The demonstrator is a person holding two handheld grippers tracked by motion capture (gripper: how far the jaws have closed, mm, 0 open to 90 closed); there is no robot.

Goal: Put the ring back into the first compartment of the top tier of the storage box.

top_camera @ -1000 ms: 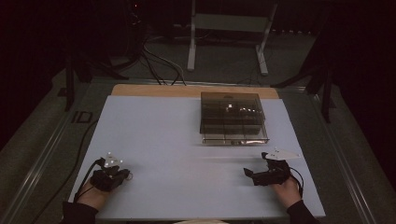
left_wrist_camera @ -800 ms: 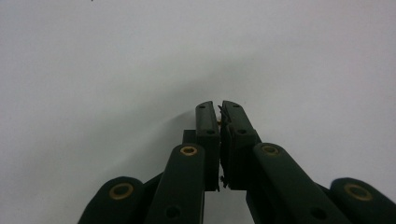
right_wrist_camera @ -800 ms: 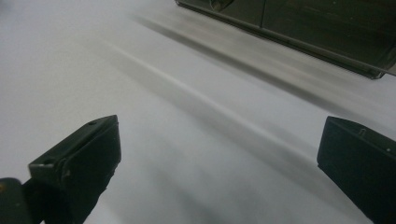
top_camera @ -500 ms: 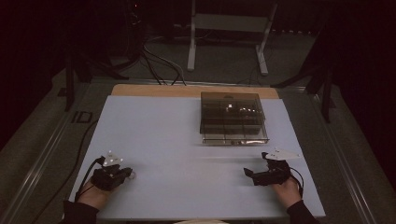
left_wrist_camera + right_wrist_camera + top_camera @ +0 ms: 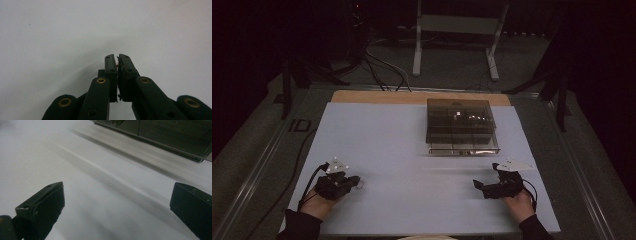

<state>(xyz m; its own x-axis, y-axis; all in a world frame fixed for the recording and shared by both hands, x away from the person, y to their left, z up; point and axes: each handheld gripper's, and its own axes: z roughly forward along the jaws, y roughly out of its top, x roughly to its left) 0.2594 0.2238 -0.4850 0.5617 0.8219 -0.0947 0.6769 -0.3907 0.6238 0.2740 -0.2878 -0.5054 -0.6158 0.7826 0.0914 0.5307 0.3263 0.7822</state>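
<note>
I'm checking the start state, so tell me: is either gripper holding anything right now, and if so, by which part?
Nothing is held. The left gripper has its jaws shut together on nothing; the right gripper stands open over the bare white table, short of the clear compartment box.

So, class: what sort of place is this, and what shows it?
Probably a lab or recording studio: a white-topped table in a dark room, cables on the floor, a metal stand behind, and hand-held tongs.
</note>
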